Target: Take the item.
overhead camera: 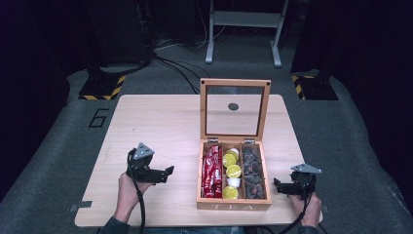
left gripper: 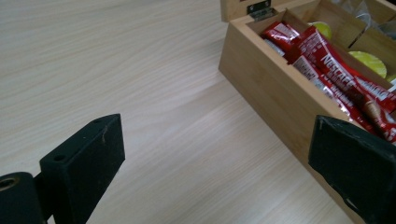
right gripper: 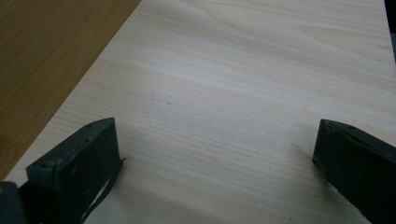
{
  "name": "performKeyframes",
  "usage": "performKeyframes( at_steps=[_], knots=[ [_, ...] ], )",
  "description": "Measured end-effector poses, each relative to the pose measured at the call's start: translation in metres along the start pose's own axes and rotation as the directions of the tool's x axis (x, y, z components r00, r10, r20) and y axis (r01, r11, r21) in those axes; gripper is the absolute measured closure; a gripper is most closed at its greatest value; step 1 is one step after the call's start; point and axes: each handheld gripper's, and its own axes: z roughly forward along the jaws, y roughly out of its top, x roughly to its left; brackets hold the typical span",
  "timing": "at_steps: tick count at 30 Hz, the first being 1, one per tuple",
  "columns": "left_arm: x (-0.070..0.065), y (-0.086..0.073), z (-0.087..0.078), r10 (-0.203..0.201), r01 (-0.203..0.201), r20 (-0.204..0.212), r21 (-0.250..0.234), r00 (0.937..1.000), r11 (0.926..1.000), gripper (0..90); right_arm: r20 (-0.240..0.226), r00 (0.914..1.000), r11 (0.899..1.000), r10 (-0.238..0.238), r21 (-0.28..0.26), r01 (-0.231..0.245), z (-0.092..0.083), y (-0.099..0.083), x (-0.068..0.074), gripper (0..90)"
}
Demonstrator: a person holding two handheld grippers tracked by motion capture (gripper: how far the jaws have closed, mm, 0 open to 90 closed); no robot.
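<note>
High view: a wooden tea box sits at the near middle of the surface, its glass-paned lid swung up and standing nearly upright on the far hinges, which leaves all three compartments open from above. The left one holds red sachets, the middle one yellow-topped capsules, the right one dark wrapped pieces (what they are I cannot tell). The left claw hovers to the left of the box, jaws pointing at its left wall, a stretch of bare wood between them; the right claw hangs just beside the right wall, jaws pointing at it. Both are released and hold nothing: the left gripper view shows its jaws wide apart with the box corner and the sachets beyond them, and the right gripper view shows its jaws spread over bare surface with the box's wall at the left edge. The two claws flank the box, which I judge suits either steadying it or reaching in over a wall. Room is uneven: the left half of the surface lies open for swinging or setting things down, while the right claw works in a narrow strip between the box and the surface's right edge, and the box's front stands near the front edge. The upright lid blocks any approach from the far side, so entry is from above or over the side walls.
</note>
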Motion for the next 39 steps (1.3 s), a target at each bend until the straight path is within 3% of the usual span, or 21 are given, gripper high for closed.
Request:
performKeyframes(
  at_steps=[2, 5, 14, 19, 27, 34, 35, 39],
  knots=[
    [-0.005, 0.005, 0.002, -0.009, 0.009, 0.009, -0.01, 0.9999, 0.9999, 3.5, 0.0, 1.0, 1.0, 0.003, 0.001, -0.003, 0.0, 0.0, 0.0, 0.0],
    [-0.013, 0.012, 0.011, 0.016, -0.016, 0.022, 0.003, 0.9996, 0.9999, 2.6, 0.002, 1.0, 1.0, 0.002, 0.001, -0.002, 0.0, 0.0, 0.0, 0.0],
    [-0.031, 0.023, 0.023, 0.035, -0.035, 0.057, -0.006, 0.9978, 0.9994, 2.4, 0.0, 1.0, 1.0, 0.004, 0.001, -0.004, 0.0, 0.0, 0.0, 0.0],
    [-0.051, 0.033, 0.037, 0.08, -0.081, 0.093, 0.009, 0.9925, 0.9967, 2.5, 0.0, 1.0, 1.0, 0.004, 0.001, -0.004, 0.0, 0.0, 0.0, 0.0],
    [-0.071, 0.04, 0.051, 0.124, -0.129, 0.128, 0.026, 0.9839, 0.9913, 3.9, 0.0, 1.0, 1.0, 0.003, 0.001, -0.003, 0.0, 0.0, 0.0, 0.0],
    [-0.089, 0.042, 0.066, 0.154, -0.163, 0.176, 0.036, 0.9722, 0.986, 16.9, 0.0, 1.0, 1.0, 0.0, 0.0, 0.0, 0.0, 0.0, 0.0, 0.0],
    [-0.091, 0.042, 0.067, 0.155, -0.164, 0.187, 0.034, 0.9701, 0.9859, 24.0, 0.0, 1.0, 1.0, 0.003, 0.0, -0.003, 0.0, 0.0, 0.0, 0.0],
    [-0.098, 0.043, 0.073, 0.166, -0.179, 0.201, 0.049, 0.9656, 0.9826, 31.7, 0.0, 1.0, 1.0, 0.0, 0.0, 0.0, 0.0, 0.0, 0.0, 0.0]
  ],
)
